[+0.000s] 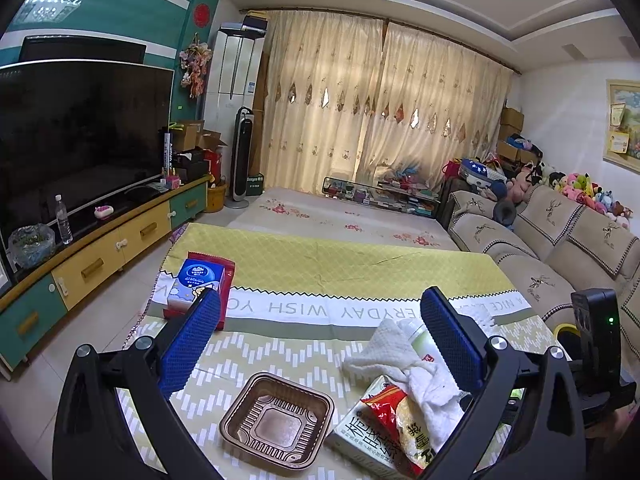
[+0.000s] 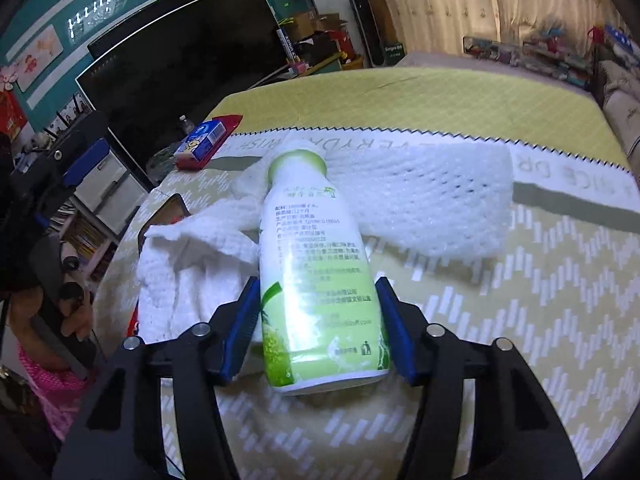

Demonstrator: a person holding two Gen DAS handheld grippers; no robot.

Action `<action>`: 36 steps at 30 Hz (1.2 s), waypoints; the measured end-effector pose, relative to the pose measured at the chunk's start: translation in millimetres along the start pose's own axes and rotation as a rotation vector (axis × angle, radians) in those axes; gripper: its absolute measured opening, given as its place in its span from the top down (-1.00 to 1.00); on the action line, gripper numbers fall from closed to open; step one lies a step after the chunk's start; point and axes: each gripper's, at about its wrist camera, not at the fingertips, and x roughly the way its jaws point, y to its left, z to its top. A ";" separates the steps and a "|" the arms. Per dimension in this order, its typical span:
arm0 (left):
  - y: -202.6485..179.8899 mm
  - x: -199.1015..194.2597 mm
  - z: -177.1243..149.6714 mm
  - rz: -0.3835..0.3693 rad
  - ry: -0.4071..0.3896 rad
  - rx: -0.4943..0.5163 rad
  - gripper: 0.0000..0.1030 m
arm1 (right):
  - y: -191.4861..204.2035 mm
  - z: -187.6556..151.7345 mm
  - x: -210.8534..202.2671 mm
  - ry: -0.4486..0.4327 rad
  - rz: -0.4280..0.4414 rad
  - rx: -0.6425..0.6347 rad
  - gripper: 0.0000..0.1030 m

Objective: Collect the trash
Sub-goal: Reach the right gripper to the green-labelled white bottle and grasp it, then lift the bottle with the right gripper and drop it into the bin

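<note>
My right gripper [image 2: 316,292] is shut on a white and green plastic bottle [image 2: 312,256], its blue pads pressing the bottle's lower sides. The bottle lies over white foam netting [image 2: 420,200] and crumpled white tissue [image 2: 192,272] on the table. My left gripper [image 1: 320,312] is open and empty above the table. Below it sit a brown plastic tray [image 1: 276,424], a red snack wrapper [image 1: 392,412] on a carton [image 1: 356,436], and white tissue [image 1: 404,352]. The bottle [image 1: 420,340] shows partly behind my right finger in the left wrist view.
A blue tissue pack [image 1: 196,284] on a red packet [image 1: 224,276] lies at the table's far left; it also shows in the right wrist view [image 2: 204,140]. The table has a yellow-green cloth [image 1: 340,264]. A TV stand [image 1: 100,256] is left, a sofa [image 1: 560,240] right.
</note>
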 end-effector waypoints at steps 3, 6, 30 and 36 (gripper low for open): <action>1.0 0.8 0.1 0.000 0.001 -0.002 -0.91 | 3.2 -1.0 -12.6 -0.039 -0.012 -0.017 -0.05; 0.2 0.5 0.2 -0.003 0.002 -0.008 -0.91 | 0.8 -5.0 -31.3 -0.082 -0.031 -0.016 -0.01; -11.6 3.2 -2.4 -0.012 0.019 0.011 -0.91 | -26.2 -26.1 -77.8 -0.138 0.013 0.073 0.04; -14.3 4.9 -3.1 -0.015 0.027 0.020 -0.91 | -26.3 -27.8 -61.0 -0.061 0.004 0.032 0.02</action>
